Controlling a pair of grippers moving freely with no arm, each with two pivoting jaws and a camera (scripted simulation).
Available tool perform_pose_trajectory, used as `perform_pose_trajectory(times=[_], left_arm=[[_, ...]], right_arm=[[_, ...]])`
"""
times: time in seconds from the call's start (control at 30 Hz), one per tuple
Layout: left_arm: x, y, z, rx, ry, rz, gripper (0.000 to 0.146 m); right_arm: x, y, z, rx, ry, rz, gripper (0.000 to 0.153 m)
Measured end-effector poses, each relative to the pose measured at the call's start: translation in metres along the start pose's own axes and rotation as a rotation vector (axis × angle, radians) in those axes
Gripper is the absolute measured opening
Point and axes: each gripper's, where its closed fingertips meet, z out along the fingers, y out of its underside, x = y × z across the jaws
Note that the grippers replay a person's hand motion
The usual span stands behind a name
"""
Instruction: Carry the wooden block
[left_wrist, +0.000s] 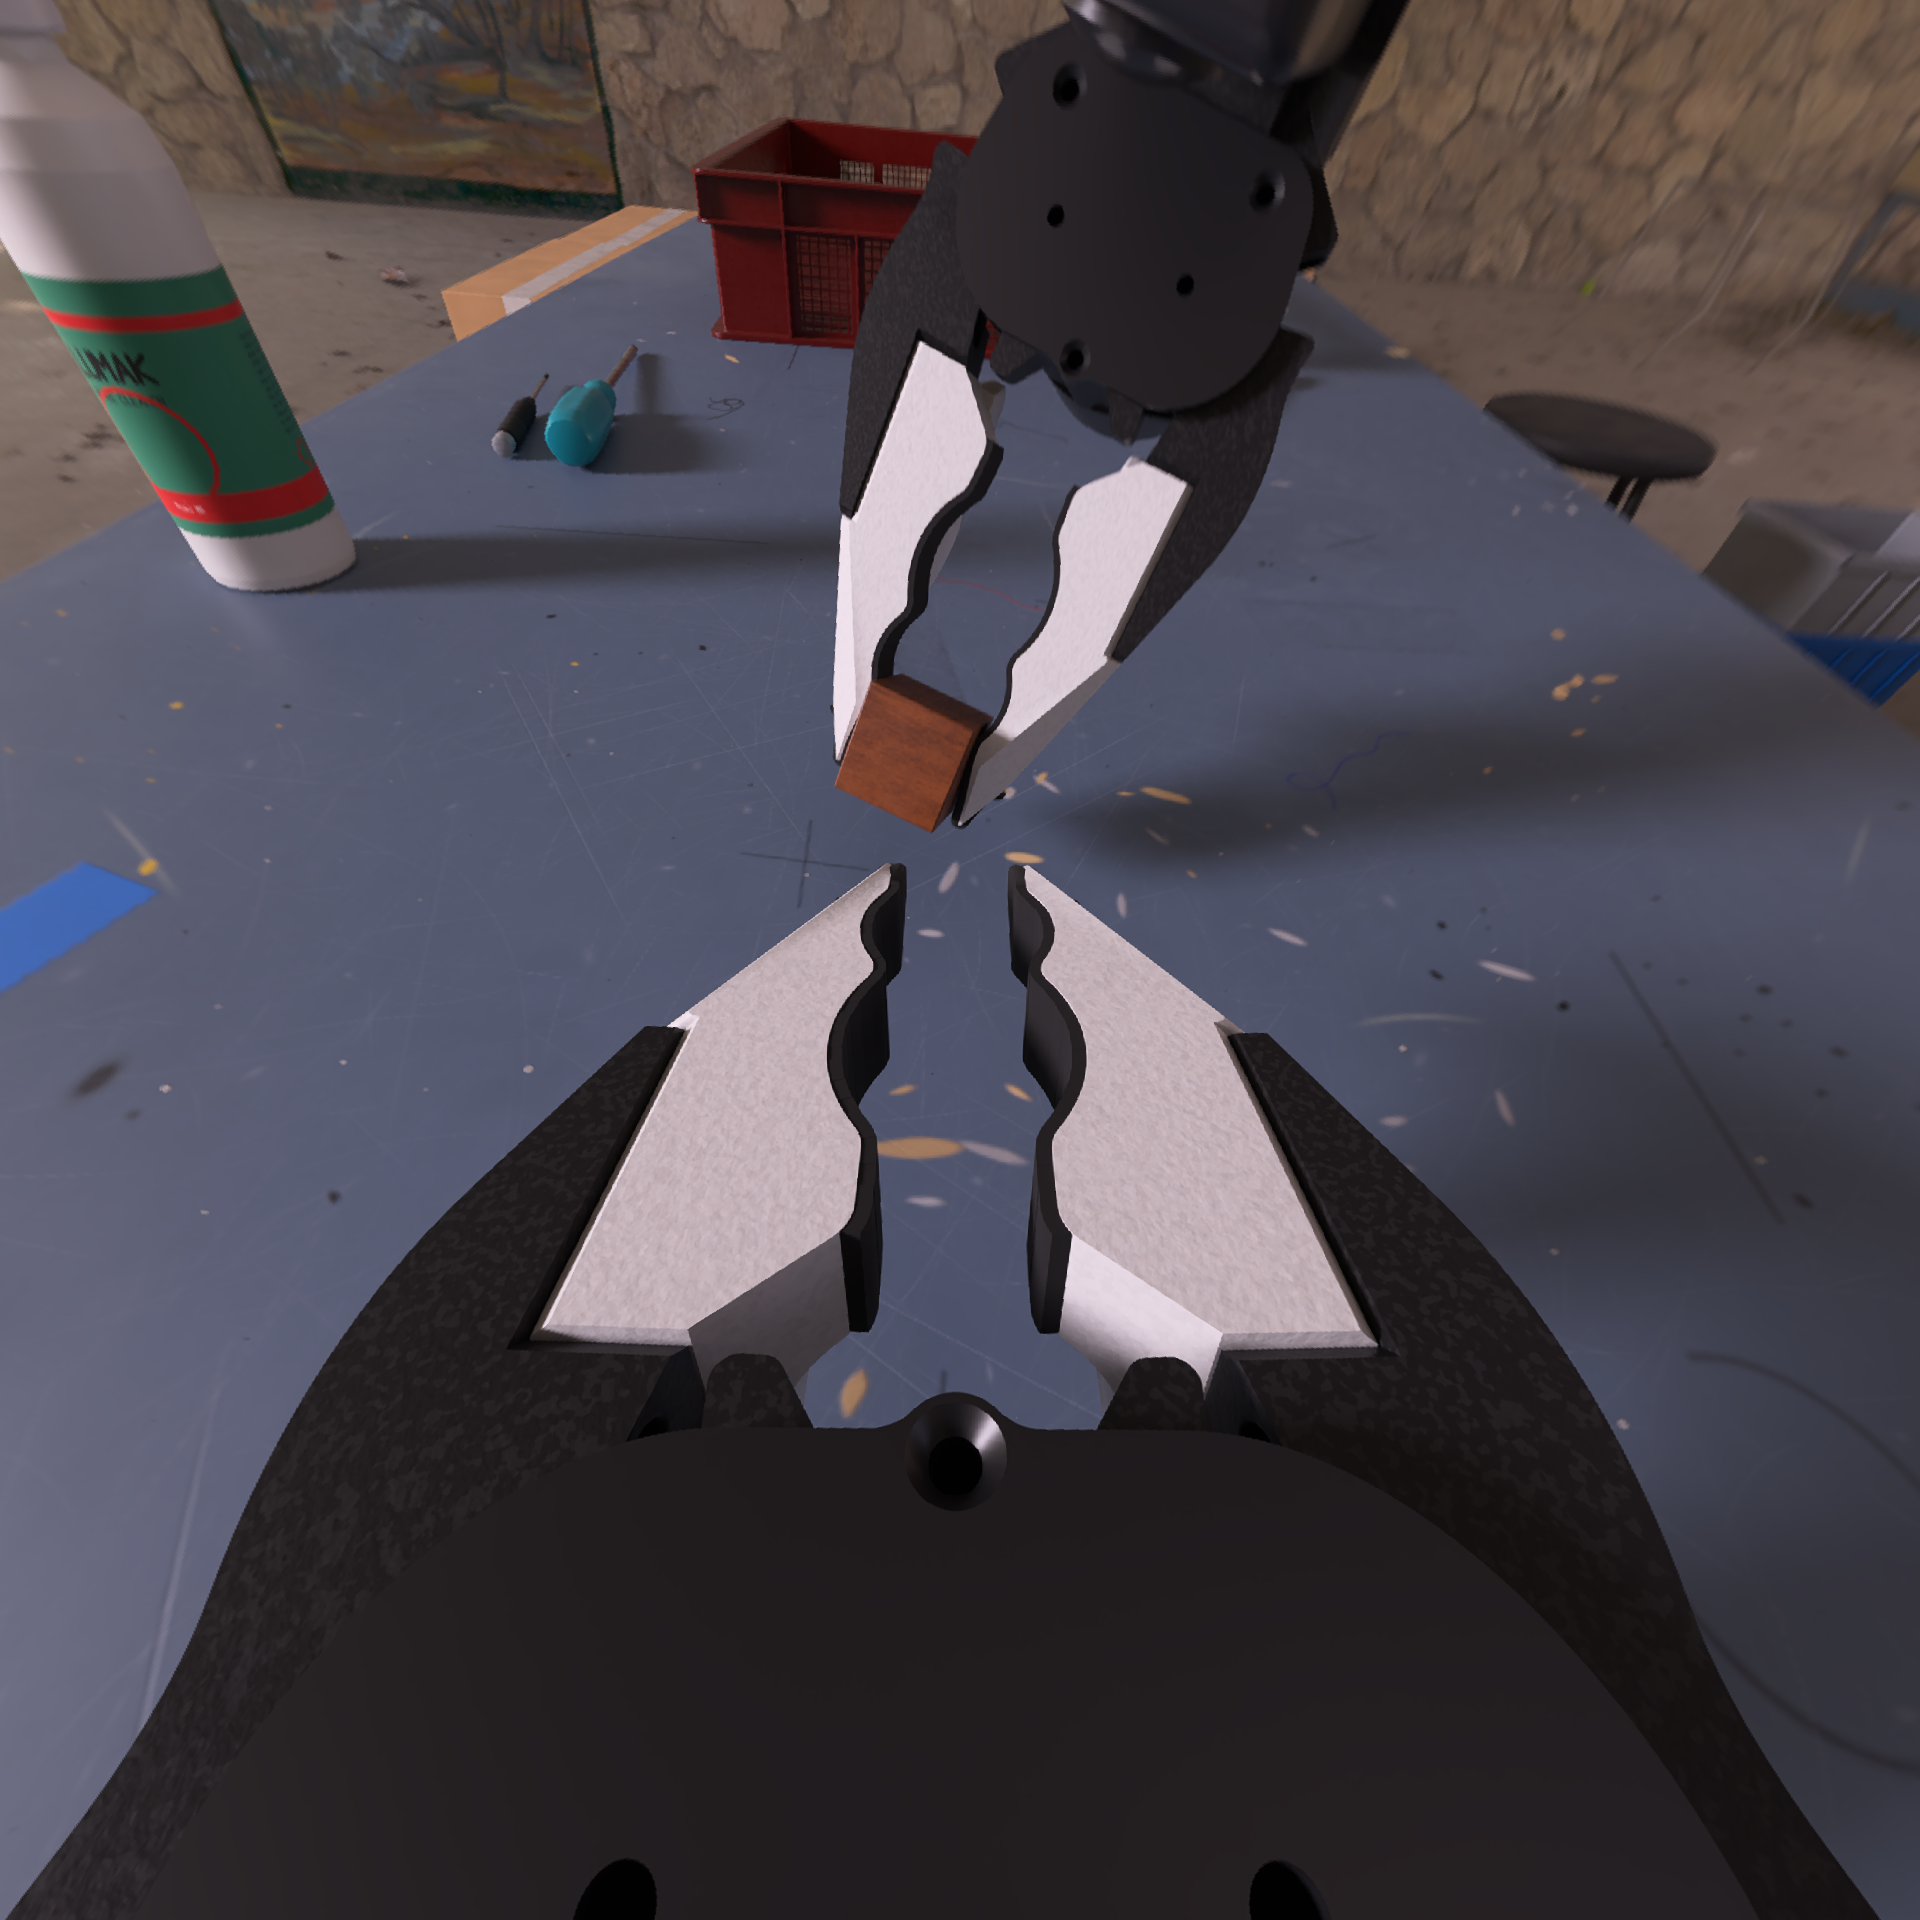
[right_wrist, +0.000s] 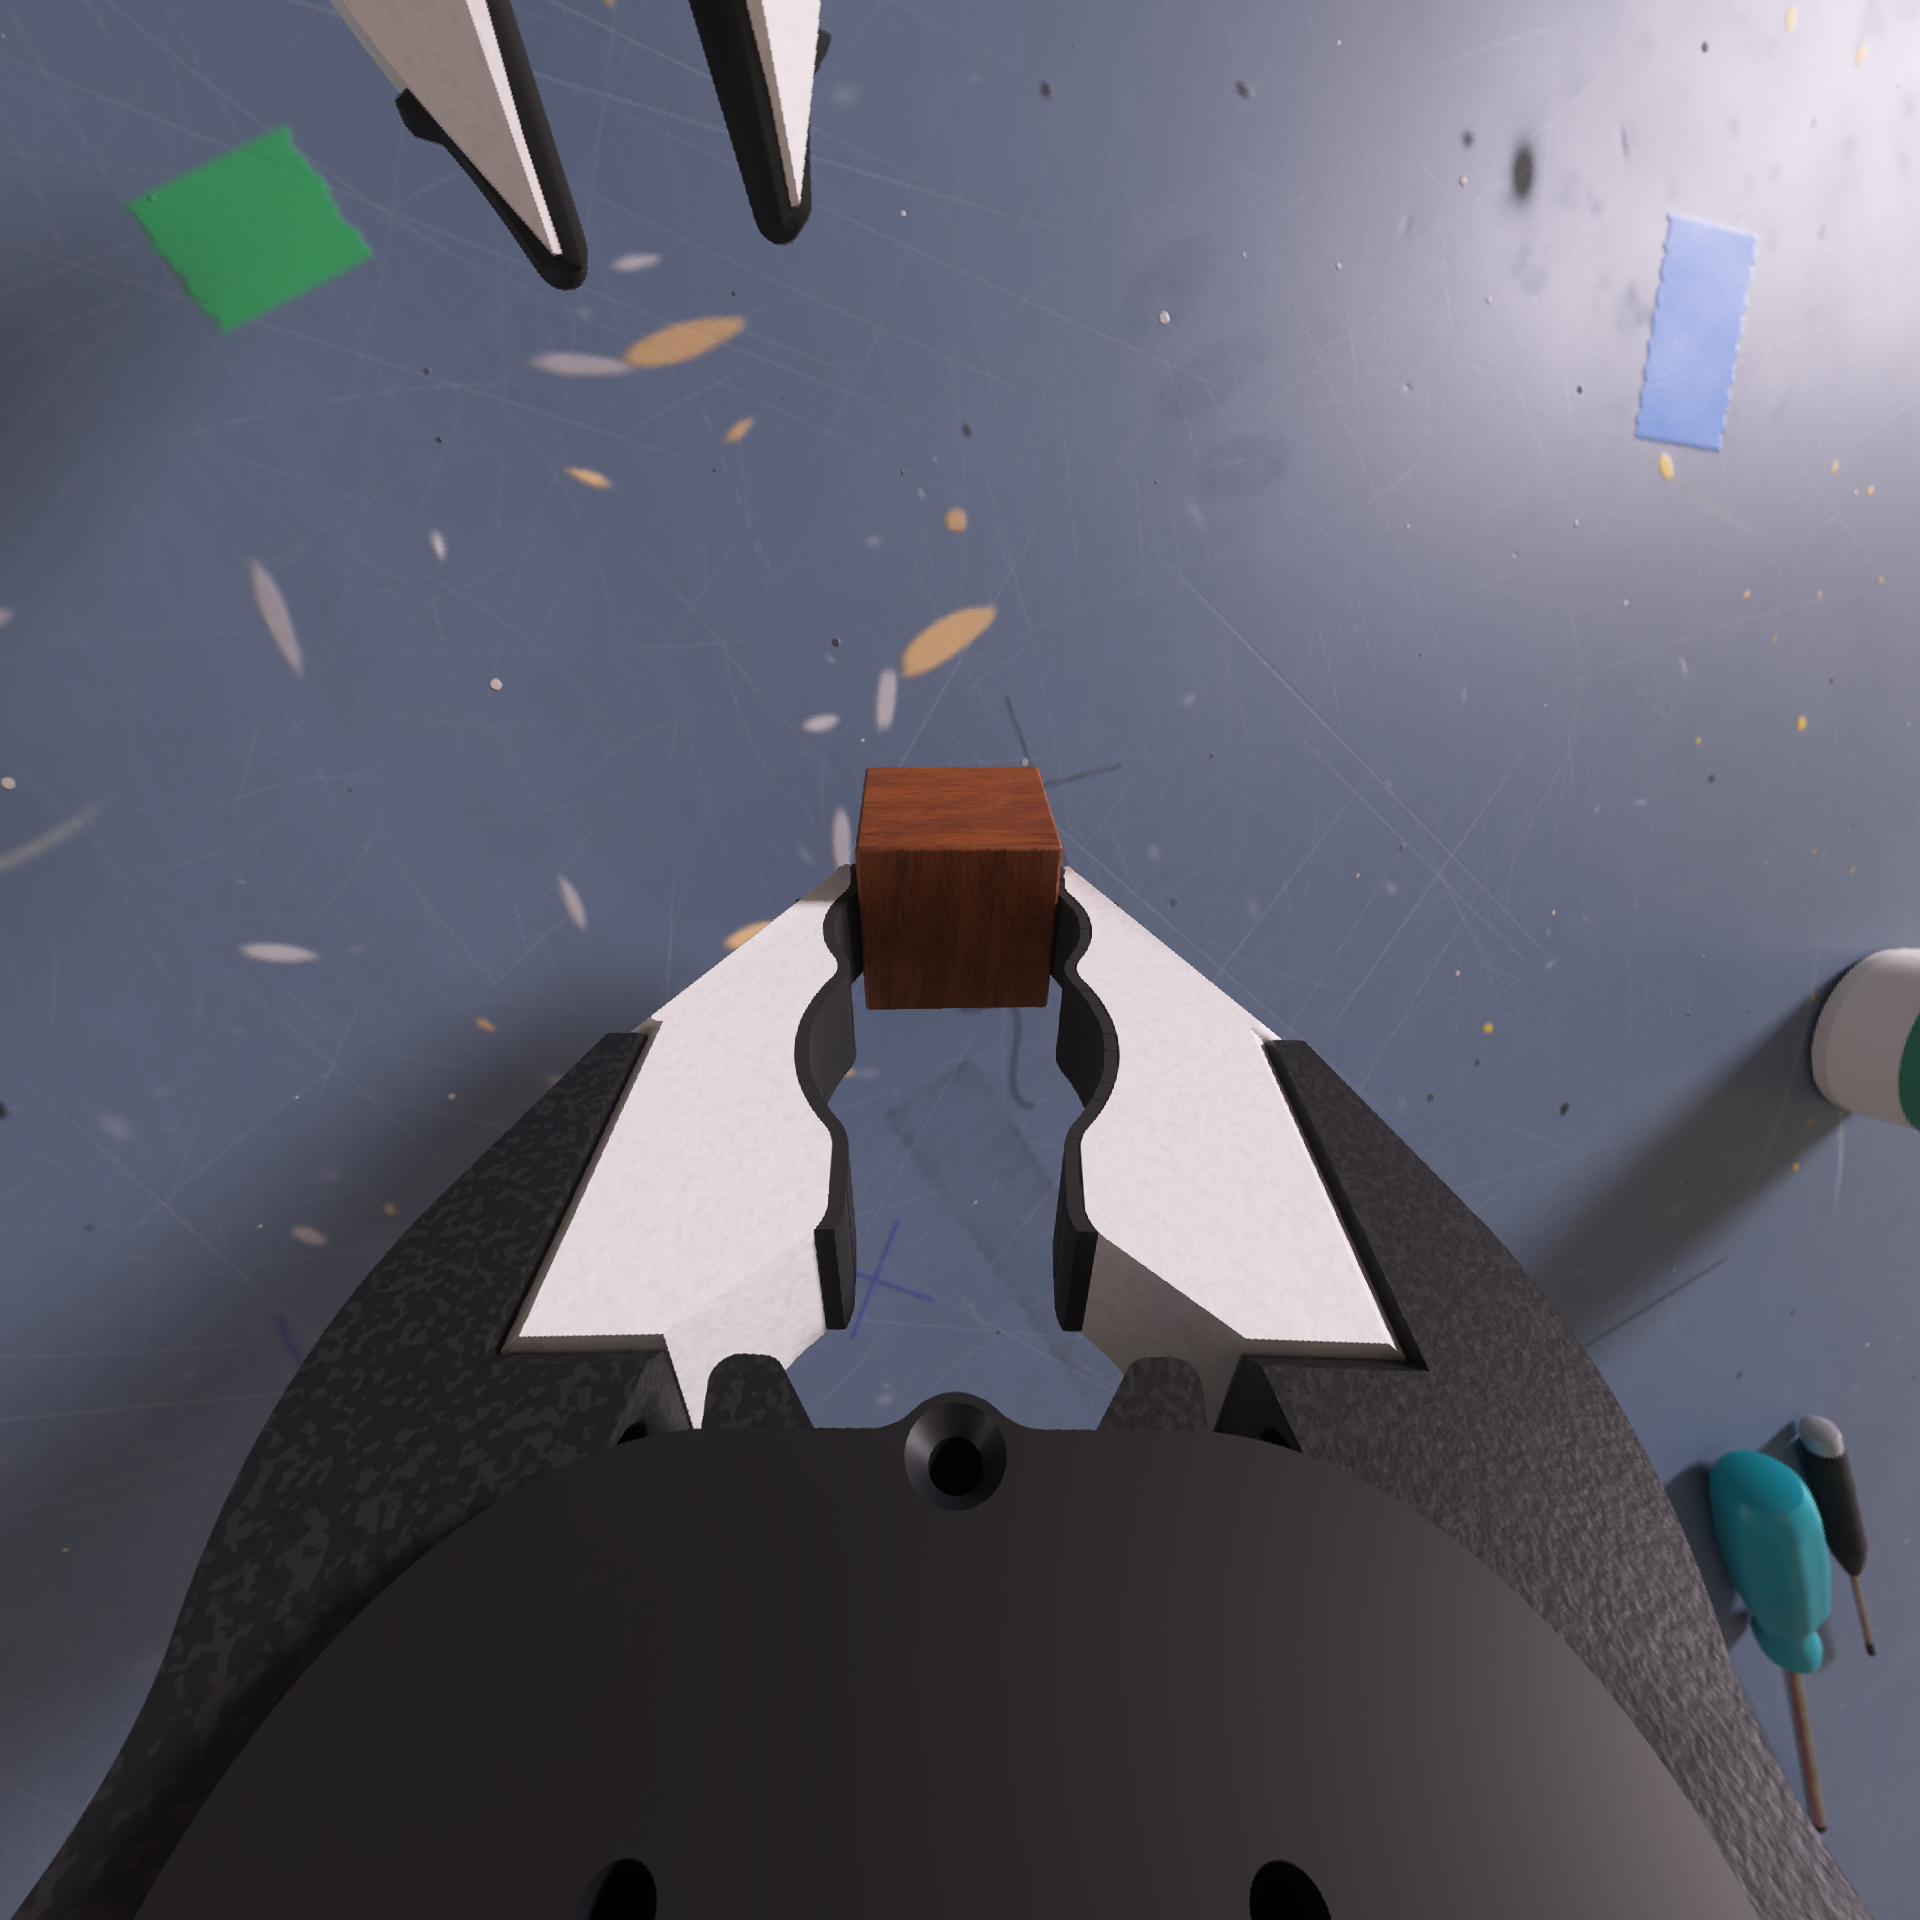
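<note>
The right tongs (right_wrist: 957, 883) pinch the wooden block (right_wrist: 956, 894) at their very tips, above the counter (right_wrist: 1351, 727), so a jolt could likely twist it loose. The left tongs (left_wrist: 956, 883) hang nearby, slightly parted and empty. A white bottle (left_wrist: 177, 343) carries a green-and-red printed label.

Right tongs (right_wrist: 956, 883), seen from above in the right wrist view and pointing steeply down in the left wrist view (left_wrist: 904, 769), fingers clamped at their tips. Left tongs (left_wrist: 954, 878), angled forward and down, fingers slightly parted, gripping nothing.
</note>
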Motion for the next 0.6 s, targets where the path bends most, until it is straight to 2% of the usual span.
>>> perform_pose_trajectory(times=[0.17,0.33,0.47,0.6], left_arm=[[-0.013,-0.003,-0.005,0.046,-0.025,-0.103,0.019],[-0.017,-0.005,-0.006,0.055,-0.062,-0.078,0.019],[-0.016,-0.004,-0.006,0.047,-0.063,-0.062,0.019],[-0.015,-0.003,-0.004,0.037,-0.058,-0.062,0.019]], right_arm=[[-0.007,-0.012,0.005,-0.004,-0.044,-0.039,0.035],[-0.042,-0.017,-0.002,-0.02,-0.143,-0.097,0.035],[-0.072,-0.001,-0.017,-0.054,-0.21,-0.112,0.035],[-0.071,0.028,-0.028,-0.125,-0.185,-0.079,0.035]])
